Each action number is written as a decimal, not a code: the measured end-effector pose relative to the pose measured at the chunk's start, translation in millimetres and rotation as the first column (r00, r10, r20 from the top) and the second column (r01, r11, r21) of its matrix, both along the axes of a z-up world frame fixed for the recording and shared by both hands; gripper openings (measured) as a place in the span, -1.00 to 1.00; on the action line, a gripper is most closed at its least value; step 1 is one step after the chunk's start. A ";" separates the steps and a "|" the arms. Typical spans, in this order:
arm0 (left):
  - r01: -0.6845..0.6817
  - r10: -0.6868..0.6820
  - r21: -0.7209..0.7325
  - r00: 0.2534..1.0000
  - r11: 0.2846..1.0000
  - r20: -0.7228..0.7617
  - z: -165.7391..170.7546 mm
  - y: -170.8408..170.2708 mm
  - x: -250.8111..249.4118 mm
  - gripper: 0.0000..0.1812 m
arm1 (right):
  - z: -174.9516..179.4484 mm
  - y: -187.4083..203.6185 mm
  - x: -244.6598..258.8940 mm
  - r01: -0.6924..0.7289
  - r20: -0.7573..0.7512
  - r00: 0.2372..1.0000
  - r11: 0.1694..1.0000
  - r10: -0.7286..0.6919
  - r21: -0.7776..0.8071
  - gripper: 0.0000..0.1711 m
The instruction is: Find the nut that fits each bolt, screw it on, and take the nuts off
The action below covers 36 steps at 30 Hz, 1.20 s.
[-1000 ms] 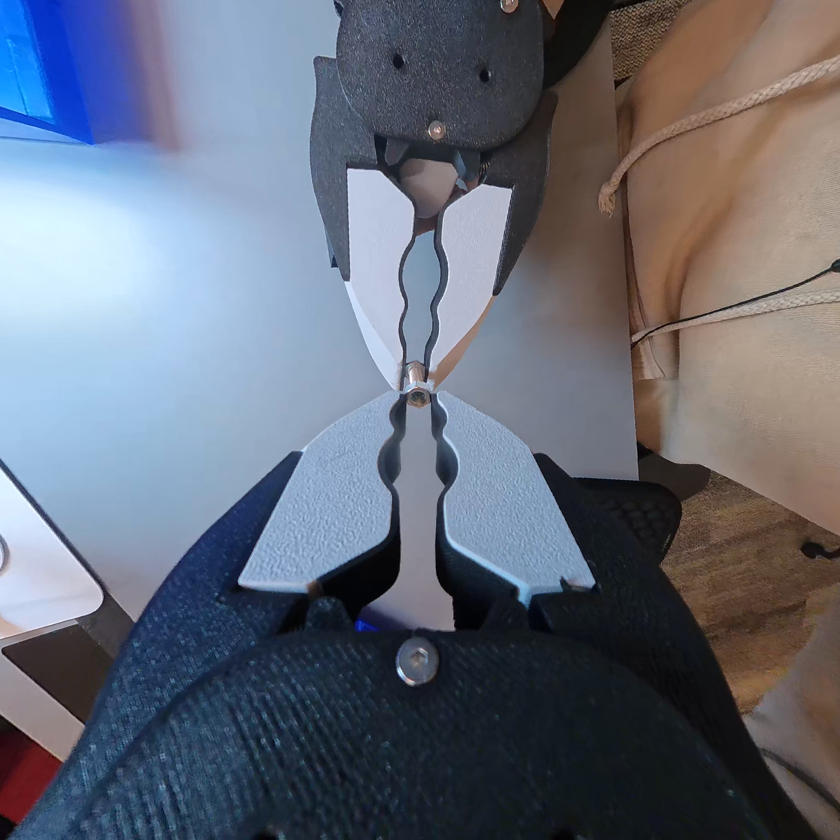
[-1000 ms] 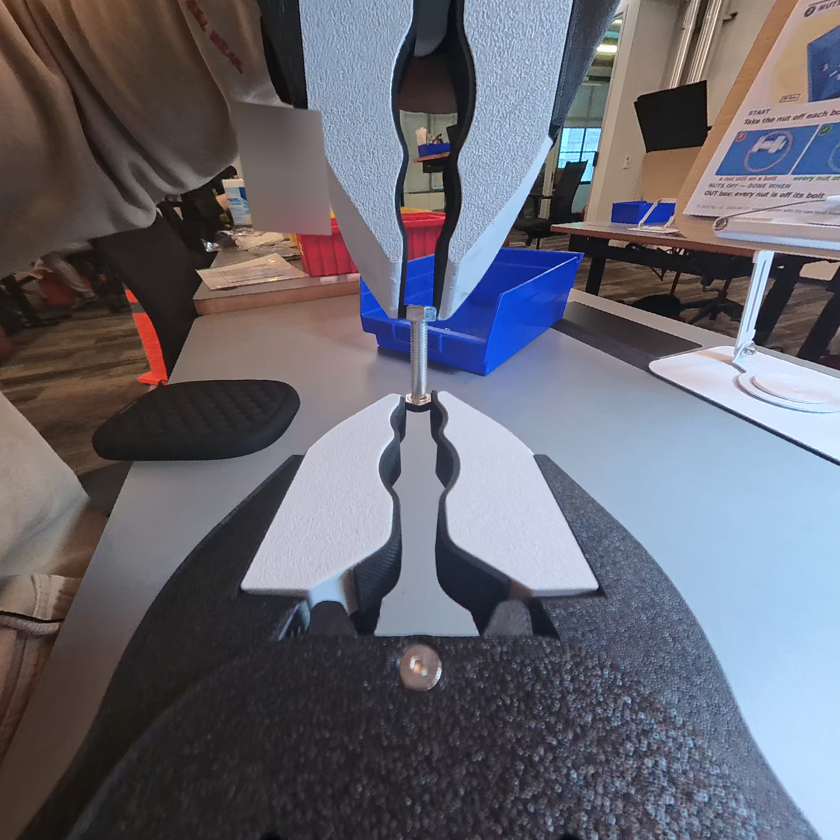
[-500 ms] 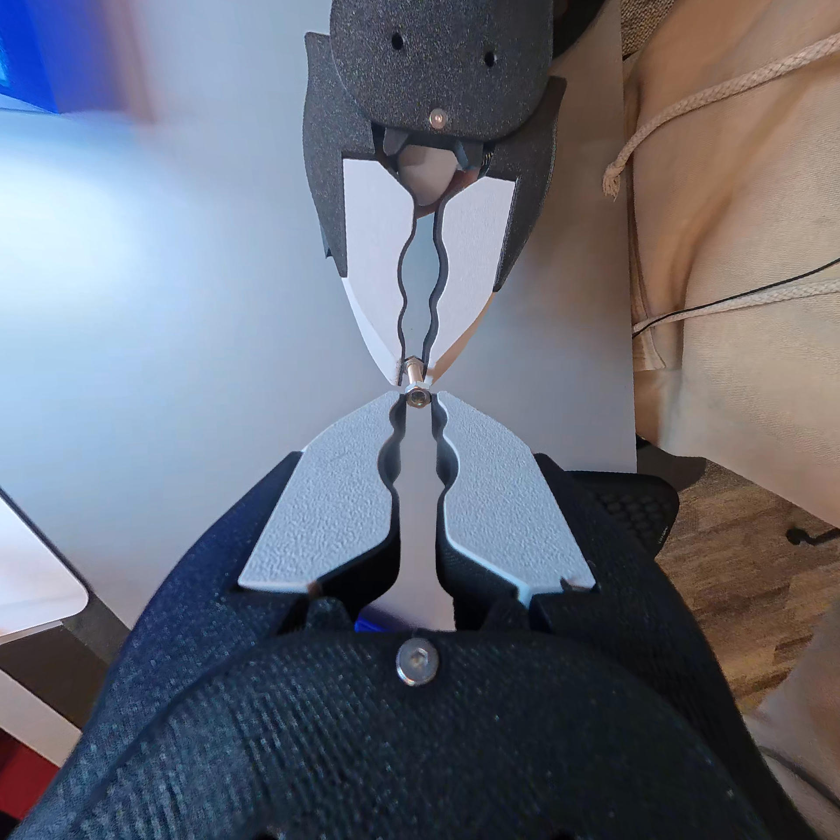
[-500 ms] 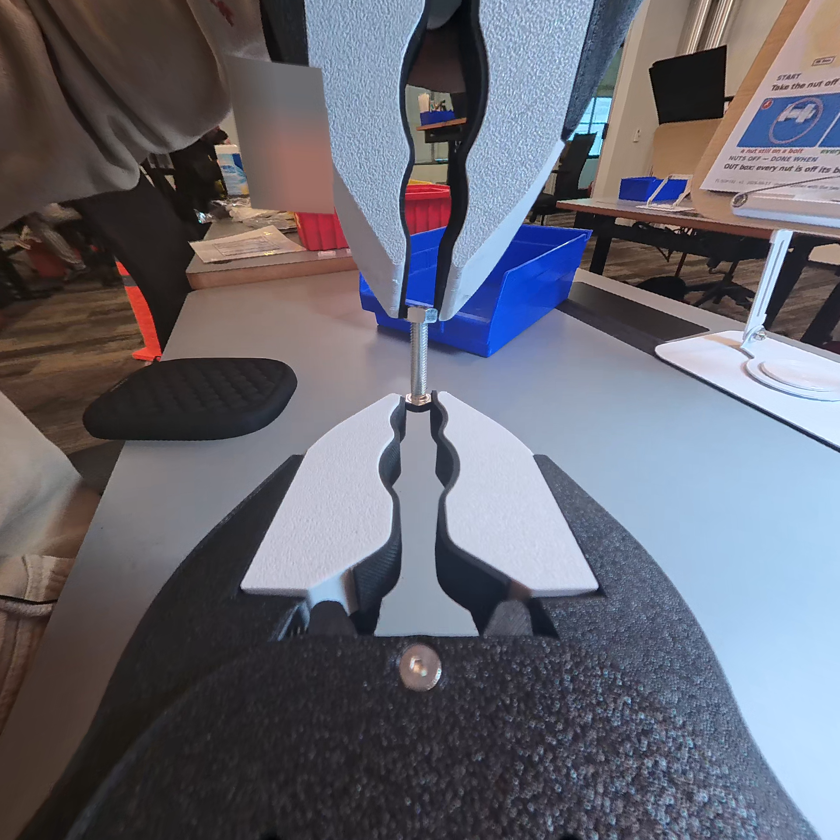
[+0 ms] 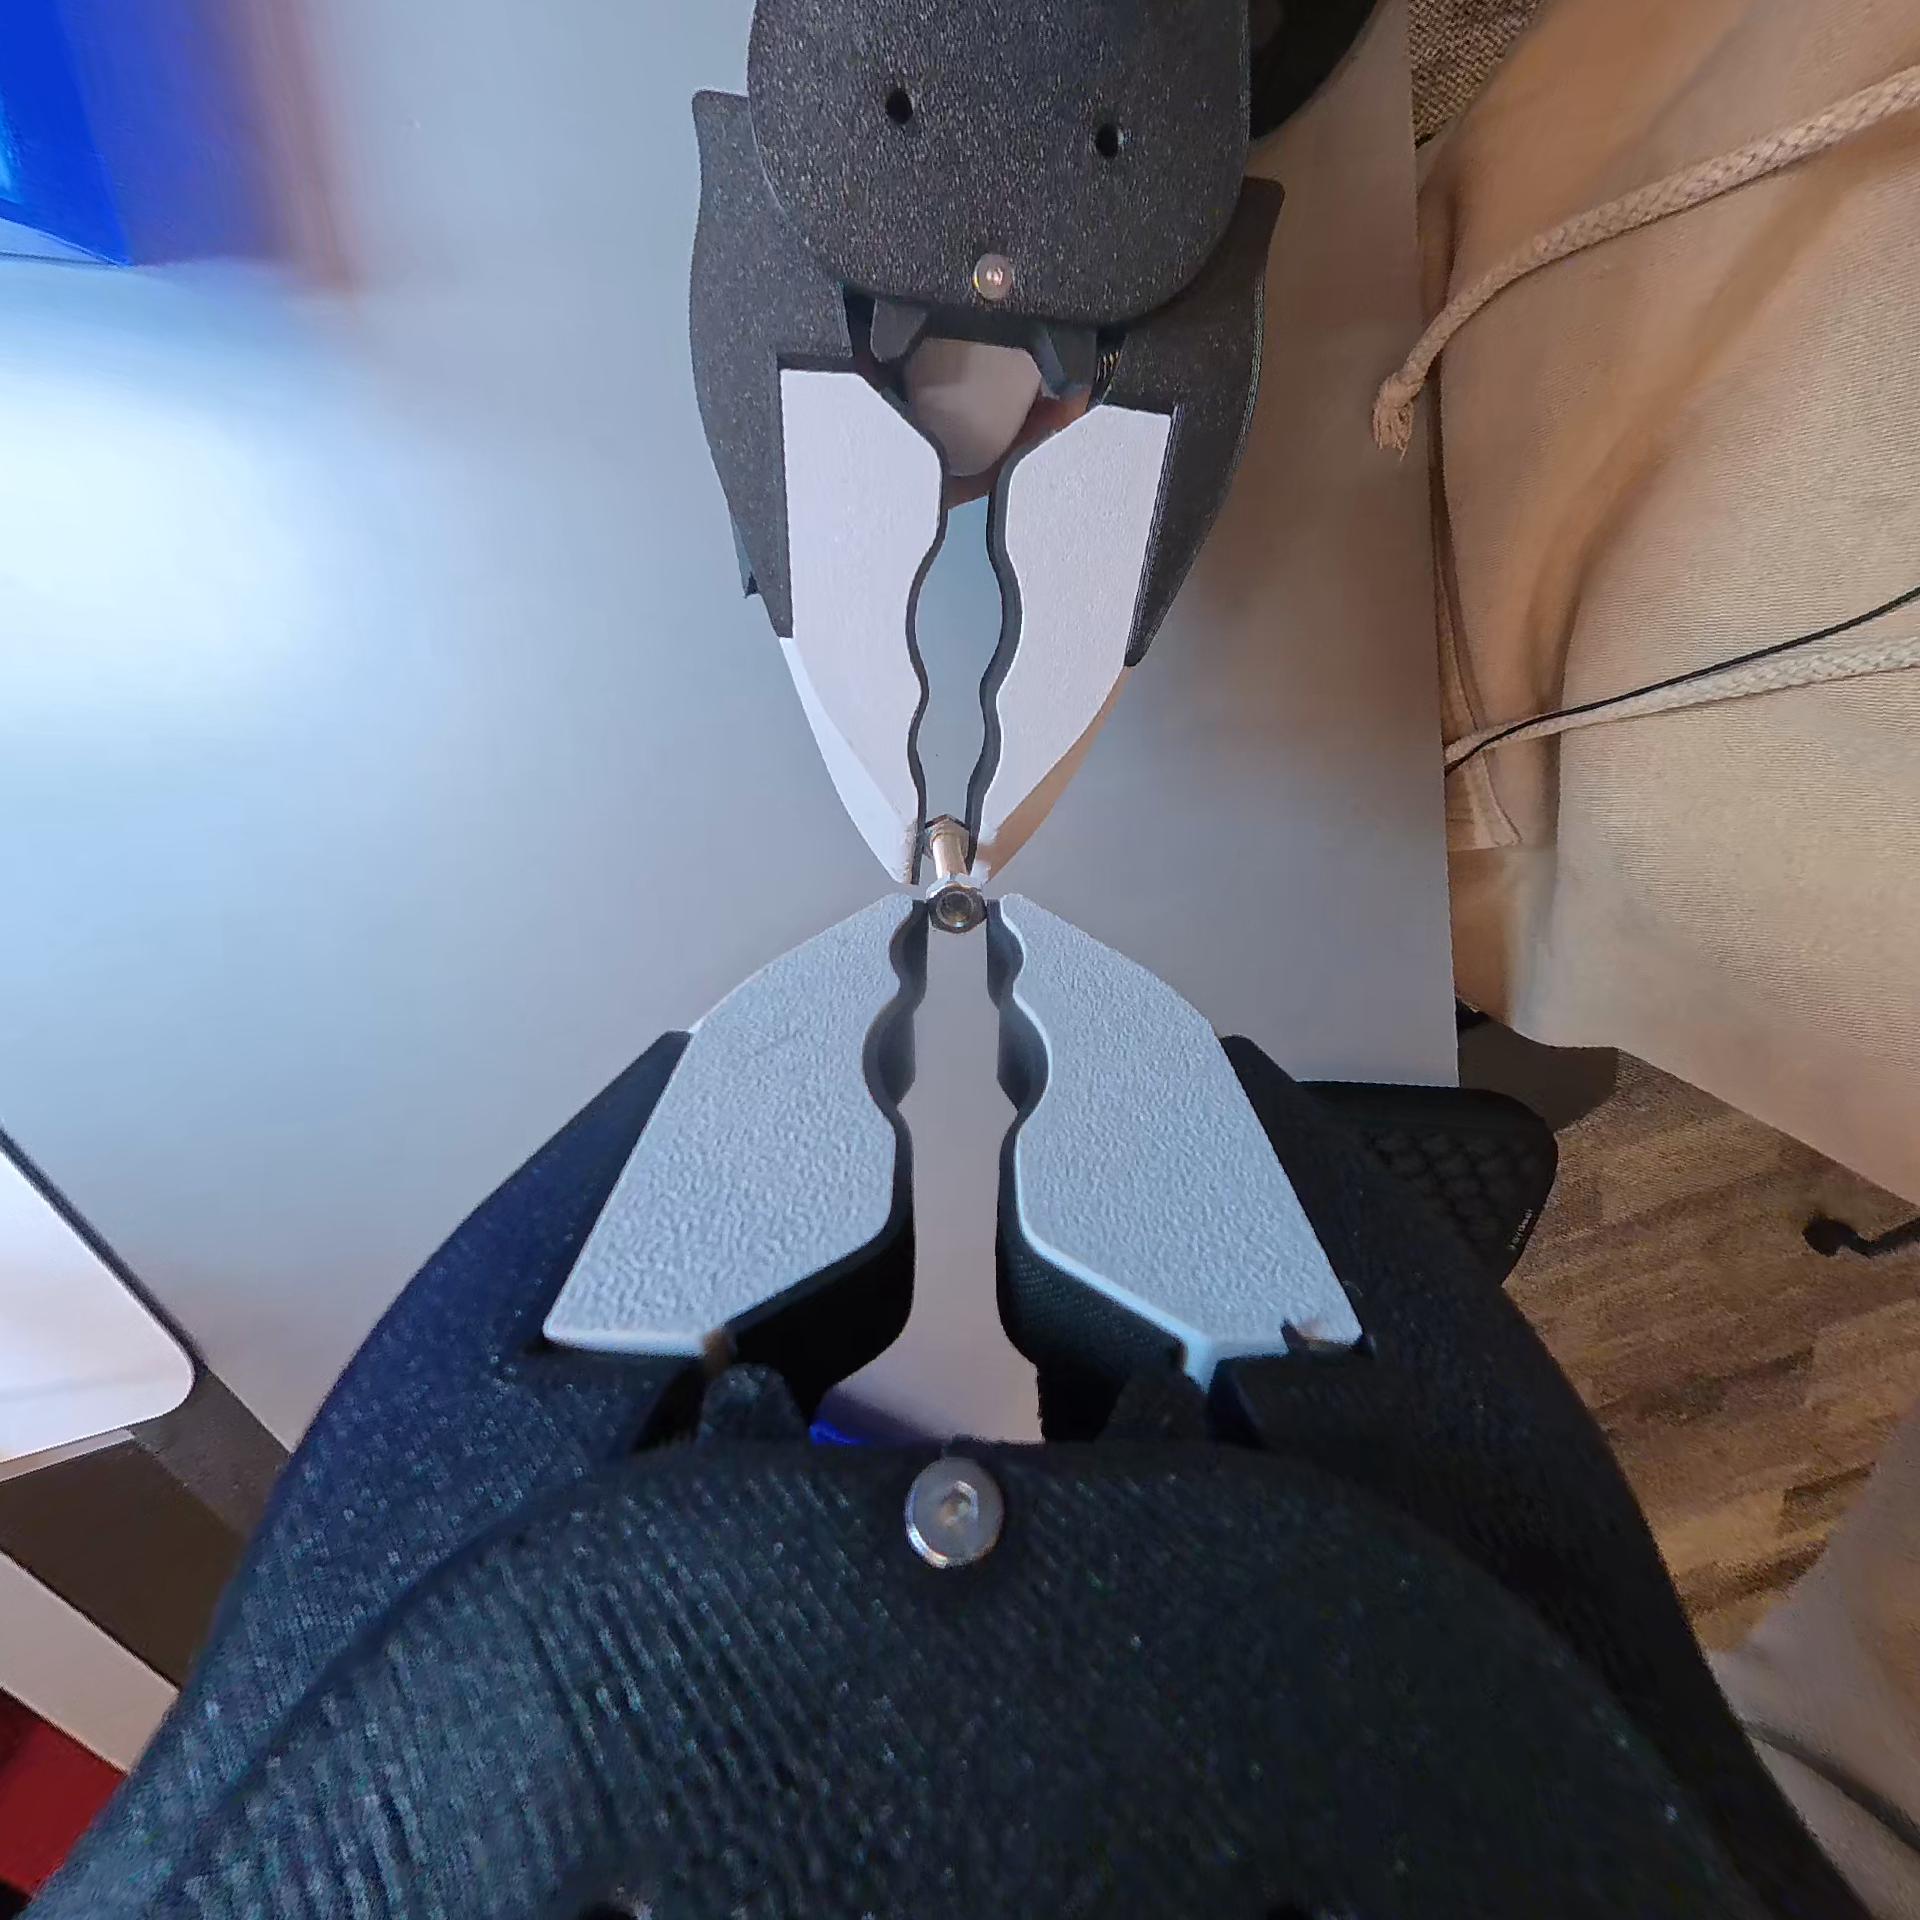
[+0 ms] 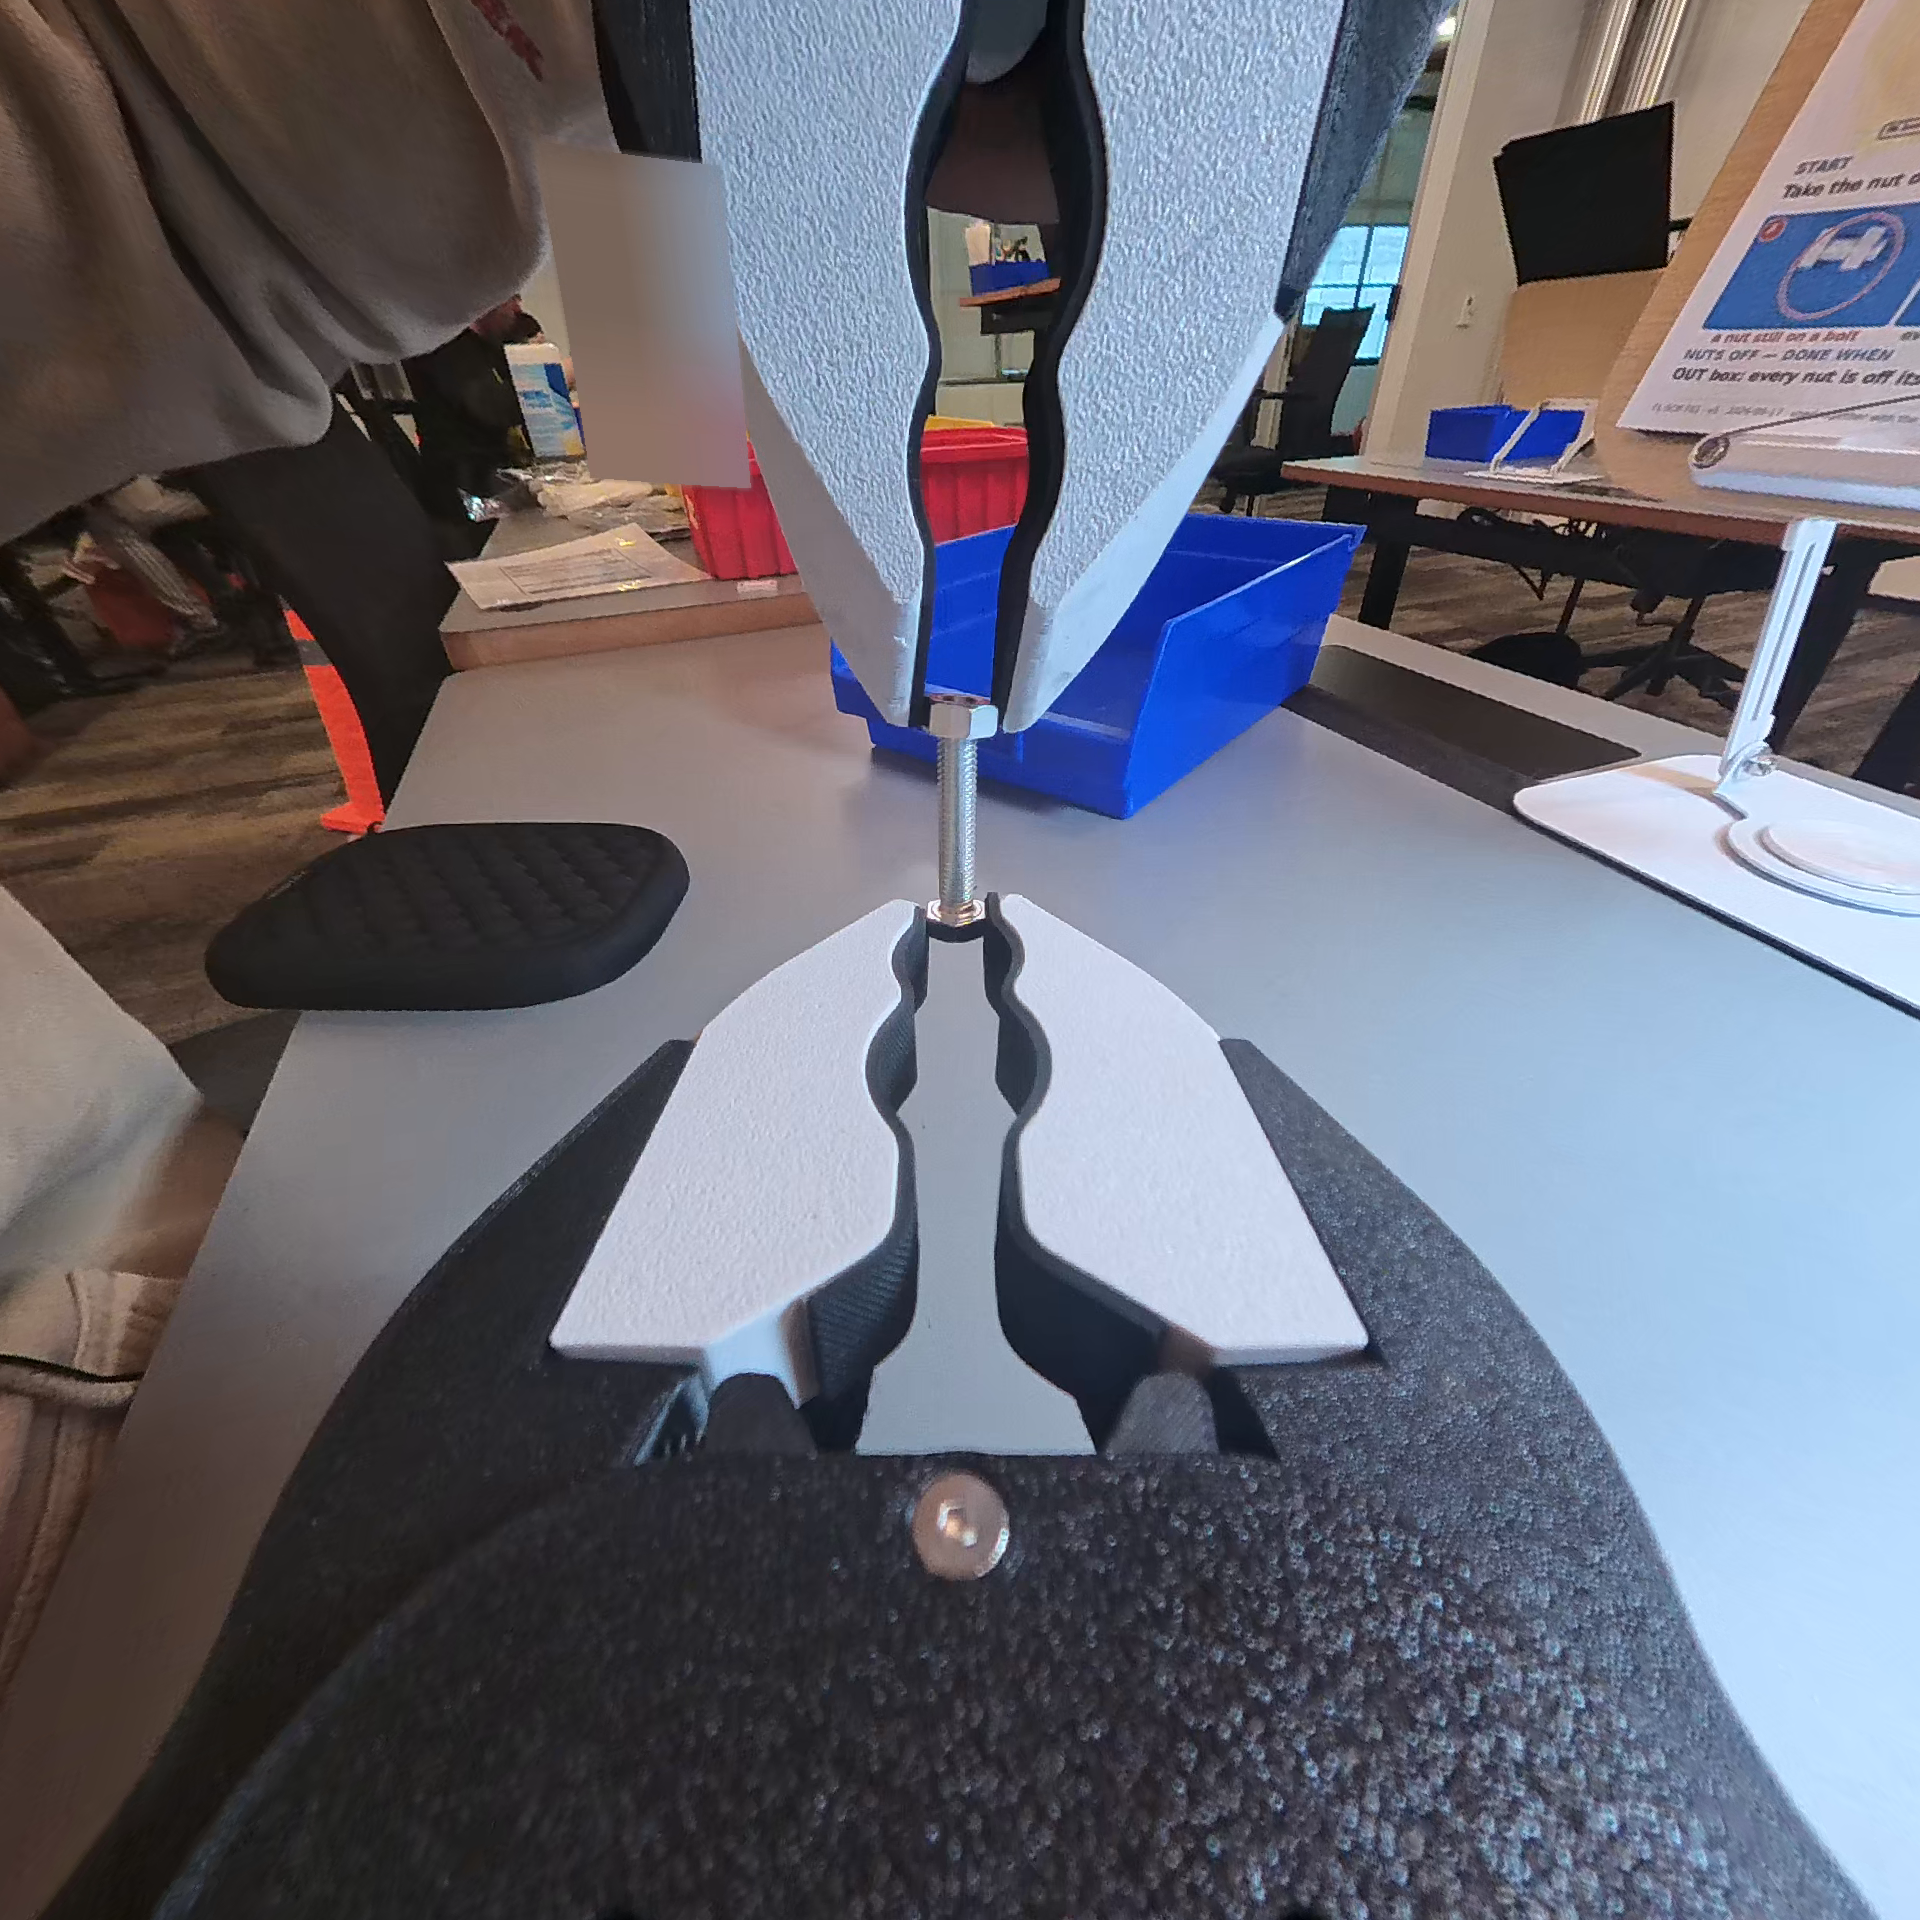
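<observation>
In the left wrist view, the left gripper [image 5: 956,914] has its fingers nearly closed, pinching a small hex piece [image 5: 956,910] at their very tips. We see it end-on, above the table [image 5: 416,727] near its edge on the person's side. It may be the nut, though from this angle we cannot rule out the bolt's head. Opposite, the right gripper [image 5: 940,847] is clamped just as narrowly on the other end of the bolt [image 5: 948,860]. No writing or brand shows here.

In the right wrist view, the bolt stands upright between the two grippers, clear of the table. The right one grips its lower end and the left one holds the hex piece at the top, with bare thread showing between them. We judge one bolt to be mid-way through threading; whether the piece is going on or coming off cannot be told. No other bolts or nuts are visible, and the inside of the blue bin [image 6: 1195,665] toward the far edge is hidden, so what remains is unclear. A printed instruction card [image 6: 1818,291] with blue pictures stands on a white stand at the table's right edge. Its text is legible, but we see no brand marks.
</observation>
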State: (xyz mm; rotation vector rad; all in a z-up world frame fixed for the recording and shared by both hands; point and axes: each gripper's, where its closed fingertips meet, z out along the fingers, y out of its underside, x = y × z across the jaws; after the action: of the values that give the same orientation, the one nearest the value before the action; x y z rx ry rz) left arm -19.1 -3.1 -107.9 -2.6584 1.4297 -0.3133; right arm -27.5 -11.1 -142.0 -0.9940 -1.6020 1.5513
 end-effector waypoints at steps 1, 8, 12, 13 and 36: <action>-0.001 0.001 0.000 1.000 1.000 0.000 -0.1 -0.6 -0.1 -0.88 | 0.1 0.0 0.0 0.000 -0.001 1.000 1.000 0.000 -0.002 -0.88; -0.001 0.001 0.008 1.000 1.000 0.008 4.2 -5.7 -0.7 -0.87 | 0.7 -1.1 0.3 -0.003 -0.009 1.000 1.000 0.003 -0.003 -0.88; -0.003 0.003 0.017 1.000 1.000 0.013 5.2 -5.9 -0.6 -0.87 | 1.1 -0.7 0.5 -0.001 -0.013 1.000 1.000 0.001 -0.004 -0.88; -0.005 0.005 0.023 1.000 1.000 0.014 5.4 -5.2 -1.3 -0.87 | 1.1 -0.6 0.5 0.000 -0.013 1.000 1.000 0.000 -0.004 -0.88; -0.557 0.064 0.495 0.705 0.667 0.706 40.8 14.1 2.6 -0.70 | 26.6 13.1 8.4 0.045 -0.174 0.984 0.999 -0.048 -0.022 -0.88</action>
State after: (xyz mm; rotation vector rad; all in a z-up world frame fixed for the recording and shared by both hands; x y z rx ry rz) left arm -16.5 11.0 -67.1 -1.8374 0.6142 -0.4786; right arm -19.1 2.0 -115.4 -0.8733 -1.4362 1.5780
